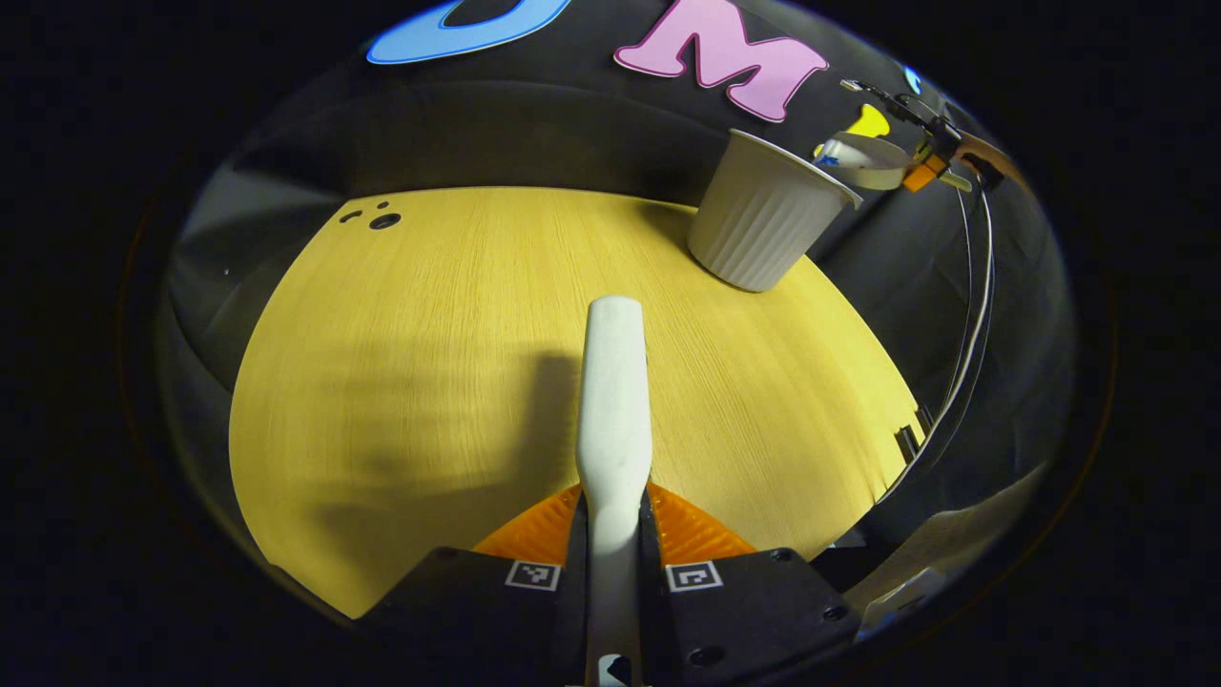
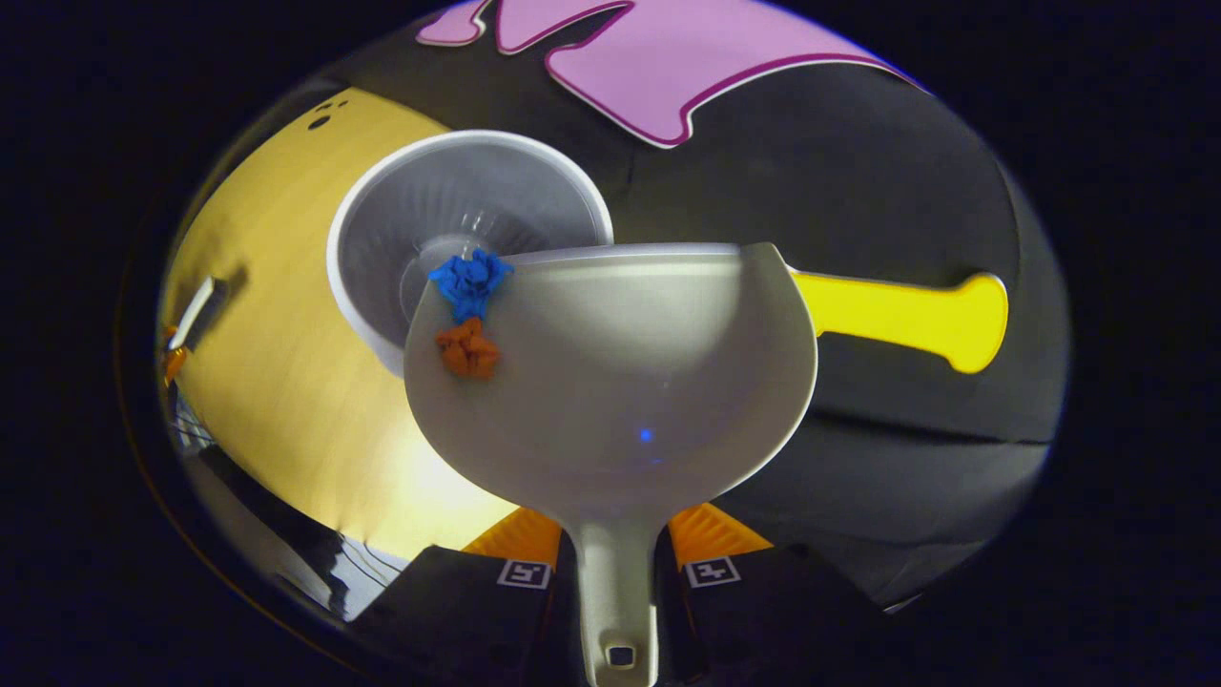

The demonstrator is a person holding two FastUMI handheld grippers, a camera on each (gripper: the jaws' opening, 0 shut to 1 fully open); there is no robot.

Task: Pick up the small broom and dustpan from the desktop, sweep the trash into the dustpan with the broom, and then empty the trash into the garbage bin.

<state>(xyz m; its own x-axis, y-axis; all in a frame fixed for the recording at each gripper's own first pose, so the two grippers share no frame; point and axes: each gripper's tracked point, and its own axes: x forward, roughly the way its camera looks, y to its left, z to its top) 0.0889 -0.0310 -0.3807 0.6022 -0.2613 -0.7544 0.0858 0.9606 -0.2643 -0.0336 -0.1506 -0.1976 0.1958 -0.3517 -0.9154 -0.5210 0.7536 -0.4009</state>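
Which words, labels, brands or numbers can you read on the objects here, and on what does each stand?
None: no word, brand or number can be read on the broom handle, the dustpan or the garbage bin.
The square markers on the left gripper and the right gripper: coded patterns, not text.

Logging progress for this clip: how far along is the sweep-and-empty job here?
Sweeping looks done: the desktop shows no trash, and the blue scrap and orange scrap lie in the dustpan. In hand: the right hand-held gripper tips the dustpan over the garbage bin; the left hand-held gripper holds the broom handle. Left: both scraps must drop in.
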